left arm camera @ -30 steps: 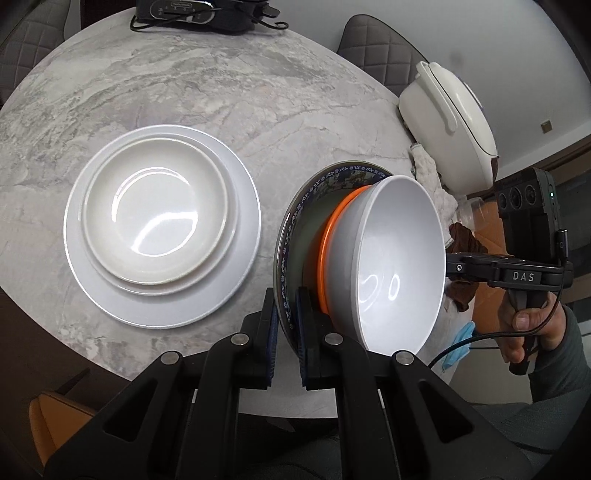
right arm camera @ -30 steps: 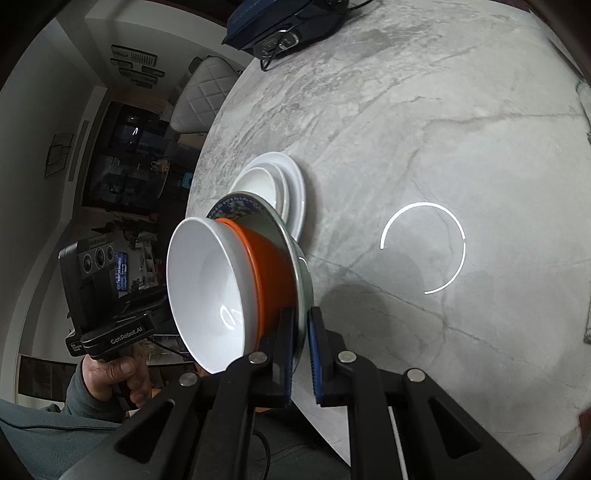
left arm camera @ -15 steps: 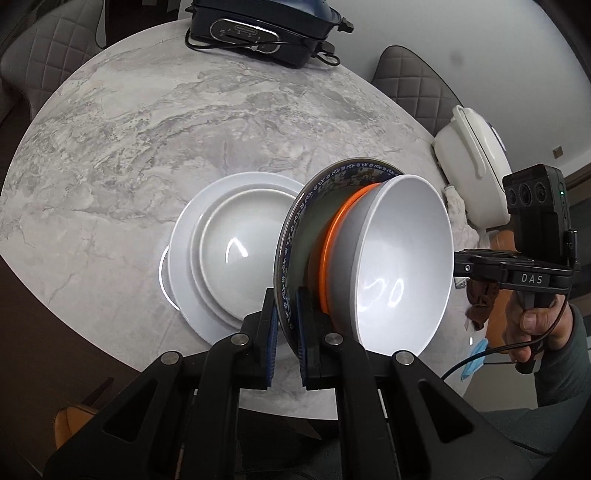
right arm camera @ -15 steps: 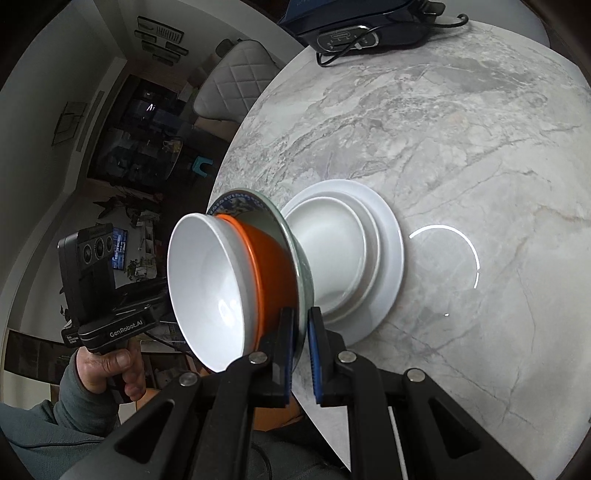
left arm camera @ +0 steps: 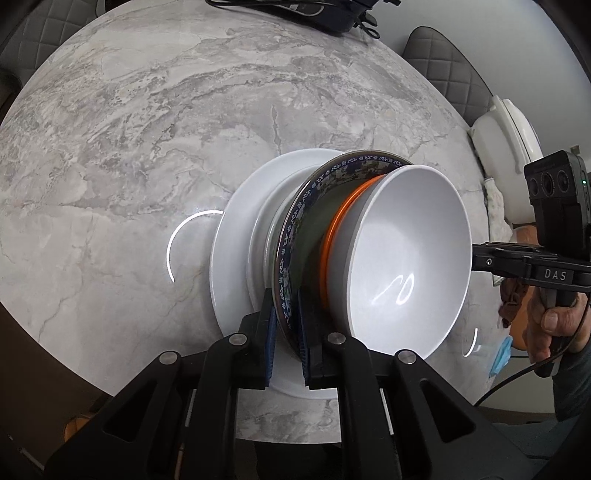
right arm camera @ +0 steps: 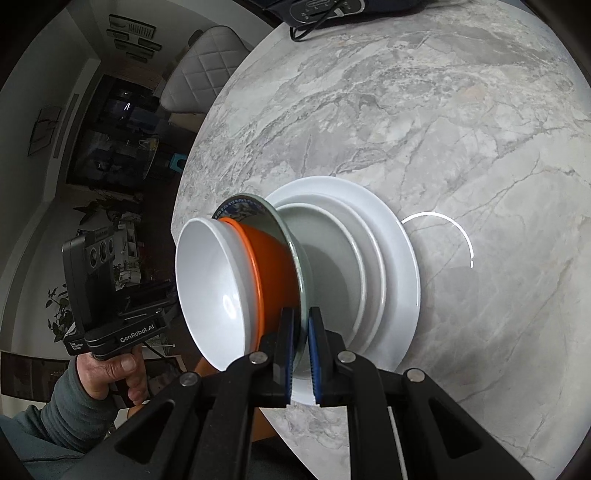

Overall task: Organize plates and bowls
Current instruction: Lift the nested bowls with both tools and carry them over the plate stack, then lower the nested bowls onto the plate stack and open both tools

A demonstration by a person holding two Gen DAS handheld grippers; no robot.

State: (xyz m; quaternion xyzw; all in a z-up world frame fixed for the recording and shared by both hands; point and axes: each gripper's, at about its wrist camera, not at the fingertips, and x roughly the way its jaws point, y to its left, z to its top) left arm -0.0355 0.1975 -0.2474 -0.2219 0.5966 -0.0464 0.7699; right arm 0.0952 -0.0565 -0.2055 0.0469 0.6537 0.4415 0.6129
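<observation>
**Now both claws hold one plate stack above the white plates**

Now you hold a blue-patterned plate [left arm camera: 295,236] on its edge, with one claw on each side. Your left claw [left arm camera: 287,350] is clamped tight on the near rim of that plate. Your right claw [right arm camera: 302,354] is clamped tight on the rim on the other side of it. The blue pads [right arm camera: 314,347] press on both faces of the rim.

An orange bowl [right arm camera: 275,273] sits in the plate, and a white bowl [left arm camera: 410,254] sits inside the orange one. All three are tipped up sideways, so the open mouth of the white bowl faces right in the left claw's view and left in the right claw's view.

Right behind the tipped plate there is a stack of white plates [right arm camera: 391,254] lying flat on the marble counter [left arm camera: 147,147]. A big white plate is at the bottom, and smaller white dishes [right arm camera: 332,273] rest on top of it. The tipped plate is just in front of this stack. You cannot tell if it touches.

A bright curved light mark [left arm camera: 184,240] shines on the counter beside the stack. A dark flat machine [right arm camera: 332,7] with a cord sits at the far edge of the counter.
</observation>
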